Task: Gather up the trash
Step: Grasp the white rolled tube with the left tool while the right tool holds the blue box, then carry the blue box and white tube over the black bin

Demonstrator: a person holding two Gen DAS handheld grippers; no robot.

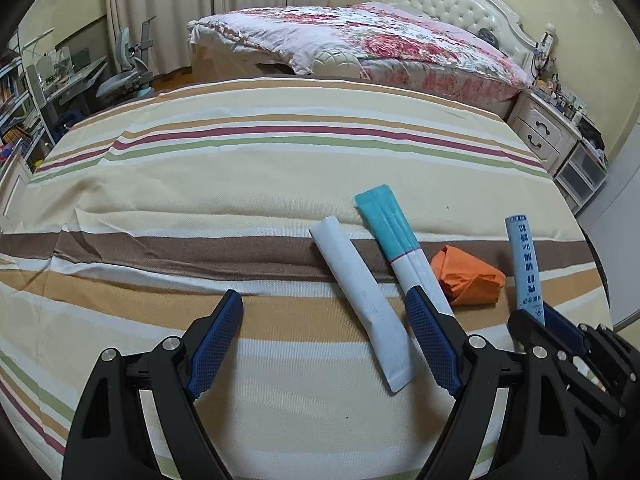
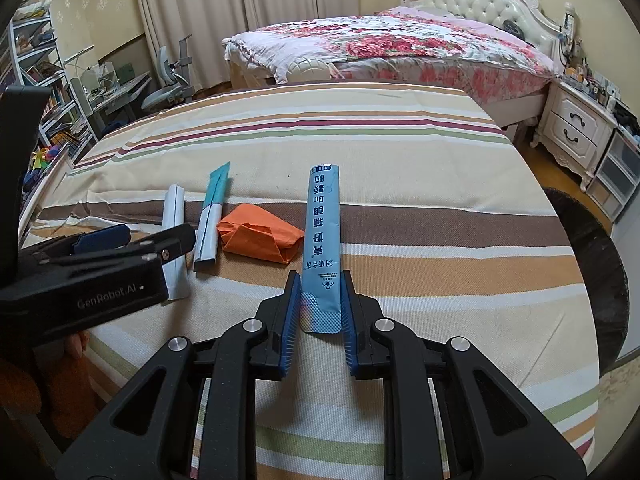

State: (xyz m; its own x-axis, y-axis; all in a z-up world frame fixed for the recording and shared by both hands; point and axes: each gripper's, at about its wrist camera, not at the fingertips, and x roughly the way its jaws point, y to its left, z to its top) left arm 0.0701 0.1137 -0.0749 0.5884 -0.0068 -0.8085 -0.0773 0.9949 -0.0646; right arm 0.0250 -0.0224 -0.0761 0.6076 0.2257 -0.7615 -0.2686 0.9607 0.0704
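Left gripper [image 1: 324, 312] low over the striped cloth [image 1: 240, 184], jaws spread wide, nothing between them; white packet [image 1: 362, 304] lies in the gap, flat on the cloth, not touched as far as I can tell. Right gripper [image 2: 320, 300] alongside to the right, jaws narrow, clamped on the bottom end of a light blue packet [image 2: 322, 236] that points forward past the fingertips. Teal-and-white packet [image 1: 400, 240] and crumpled orange paper [image 1: 468, 276] lie on the cloth between the two grippers. Right view alone shows the pinch on the packet's printed base; left view alone shows the wide jaw spread. Floral bed [image 2: 400, 48] behind
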